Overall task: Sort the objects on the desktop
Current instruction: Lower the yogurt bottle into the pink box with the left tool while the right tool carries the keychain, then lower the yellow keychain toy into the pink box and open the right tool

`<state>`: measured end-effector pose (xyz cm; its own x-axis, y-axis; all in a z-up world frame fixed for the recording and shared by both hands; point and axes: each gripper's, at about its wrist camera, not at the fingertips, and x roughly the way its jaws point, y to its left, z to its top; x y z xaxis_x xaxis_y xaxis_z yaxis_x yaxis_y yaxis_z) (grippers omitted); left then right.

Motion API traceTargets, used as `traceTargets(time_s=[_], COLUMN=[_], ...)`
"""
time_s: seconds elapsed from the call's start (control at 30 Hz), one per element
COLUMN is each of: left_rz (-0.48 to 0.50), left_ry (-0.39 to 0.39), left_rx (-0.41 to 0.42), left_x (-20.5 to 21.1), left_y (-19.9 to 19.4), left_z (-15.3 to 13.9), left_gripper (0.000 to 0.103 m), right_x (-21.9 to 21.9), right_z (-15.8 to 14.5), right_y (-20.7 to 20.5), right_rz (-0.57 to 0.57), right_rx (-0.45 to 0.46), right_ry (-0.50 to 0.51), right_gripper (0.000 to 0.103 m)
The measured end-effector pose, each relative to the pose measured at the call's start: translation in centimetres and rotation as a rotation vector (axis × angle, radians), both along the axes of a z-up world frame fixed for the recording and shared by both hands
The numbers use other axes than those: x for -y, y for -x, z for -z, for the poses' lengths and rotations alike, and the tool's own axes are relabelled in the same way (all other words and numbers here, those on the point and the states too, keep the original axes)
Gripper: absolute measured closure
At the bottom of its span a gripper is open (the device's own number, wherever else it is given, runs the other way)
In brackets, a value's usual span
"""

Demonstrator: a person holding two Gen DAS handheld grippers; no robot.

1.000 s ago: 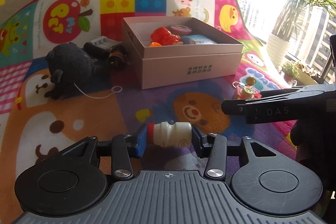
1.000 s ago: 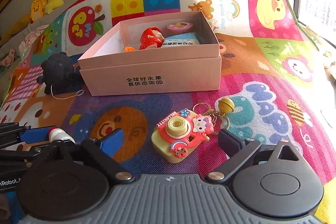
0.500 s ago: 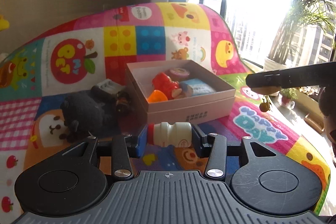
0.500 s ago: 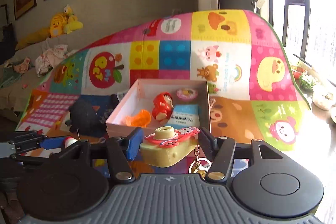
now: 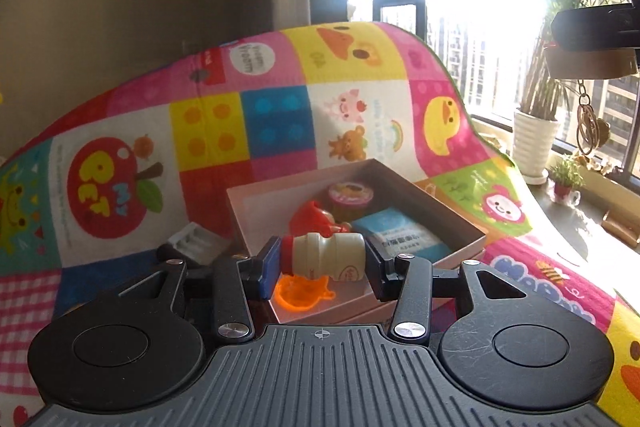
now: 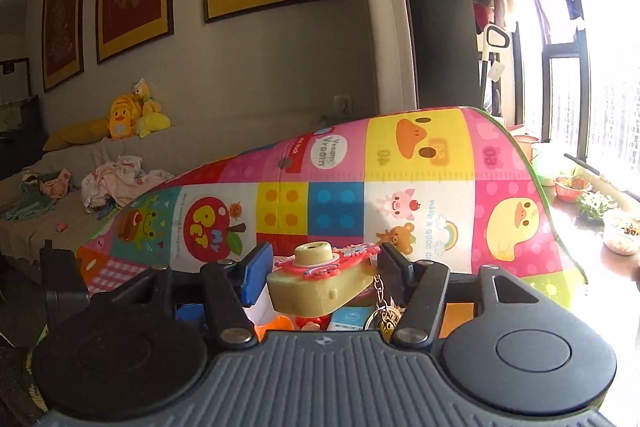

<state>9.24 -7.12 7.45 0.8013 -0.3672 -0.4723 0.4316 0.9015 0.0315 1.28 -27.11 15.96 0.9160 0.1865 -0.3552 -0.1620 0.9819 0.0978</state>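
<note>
Bottle (image 5: 325, 256) crosswise between left gripper (image 5: 323, 263) pads

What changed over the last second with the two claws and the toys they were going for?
The right claw closed on the toy camera keychain that lay on the play mat and lifted it; its chain now dangles. The left claw carried the small bottle up and toward the pink box. Unchanged: the left grip on the bottle, the box, and the toys inside it.
</note>
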Motion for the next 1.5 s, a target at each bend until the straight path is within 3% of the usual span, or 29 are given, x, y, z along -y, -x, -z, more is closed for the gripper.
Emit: traceTargets(time_s=[0.33, 0.5, 0.73, 0.9, 1.0, 1.1, 1.17, 1.23, 1.37, 1.43, 1.47, 1.5], left_rz=[0.004, -0.007, -0.104, -0.165, -0.185, -0.194, -0.199, -0.211, -0.253, -0.279, -0.29, -0.298], left_ry=[-0.015, 0.113, 0.175, 0.233, 0.247, 0.269, 0.269, 0.271, 0.261, 0.246, 0.24, 0.236], left_rx=[-0.061, -0.044, -0.054, -0.086, -0.078, -0.084, -0.09, -0.097, -0.116, -0.127, -0.131, -0.135], left_x=[2.3, -1.2, -6.9, -9.9, -10.8, -11.4, -11.5, -11.8, -12.1, -12.3, -12.3, -12.4], left_y=[-4.6, -1.6, 3.5, 4.5, 4.6, 4.4, 4.3, 4.3, 4.0, 3.8, 3.7, 3.7], left_z=[3.8, 3.1, 4.6, 5.5, 5.6, 5.8, 6.0, 6.2, 6.4, 6.5, 6.6, 6.6], left_gripper=[0.052, 0.024, 0.017, 0.012, 0.01, 0.009, 0.008, 0.007, 0.005, 0.005, 0.005, 0.005], right_x=[-0.3, -1.4, -5.7, -9.5, -11.1, -12.0, -12.2, -12.1, -12.6, -14.1, -15.0, -15.9], right_z=[2.2, 2.4, 3.9, 6.9, 8.4, 9.7, 9.9, 9.4, 8.1, 7.7, 7.7, 7.9], right_y=[-3.2, -5.2, -13.9, -20.4, -22.6, -23.8, -23.8, -23.3, -22.2, -21.5, -21.2, -21.1], right_rz=[0.045, 0.025, -0.061, -0.068, -0.049, -0.075, -0.086, -0.099, -0.113, -0.149, -0.182, -0.215], right_rx=[-0.077, -0.1, -0.256, -0.378, -0.394, -0.441, -0.47, -0.463, -0.44, -0.436, -0.449, -0.473], right_ry=[0.029, 0.042, -0.002, -0.013, 0.025, 0.05, 0.047, 0.041, 0.028, 0.056, 0.071, 0.079], right_gripper=[0.045, 0.045, 0.045, 0.045, 0.045, 0.044, 0.037, 0.031, 0.03, 0.036, 0.049, 0.056])
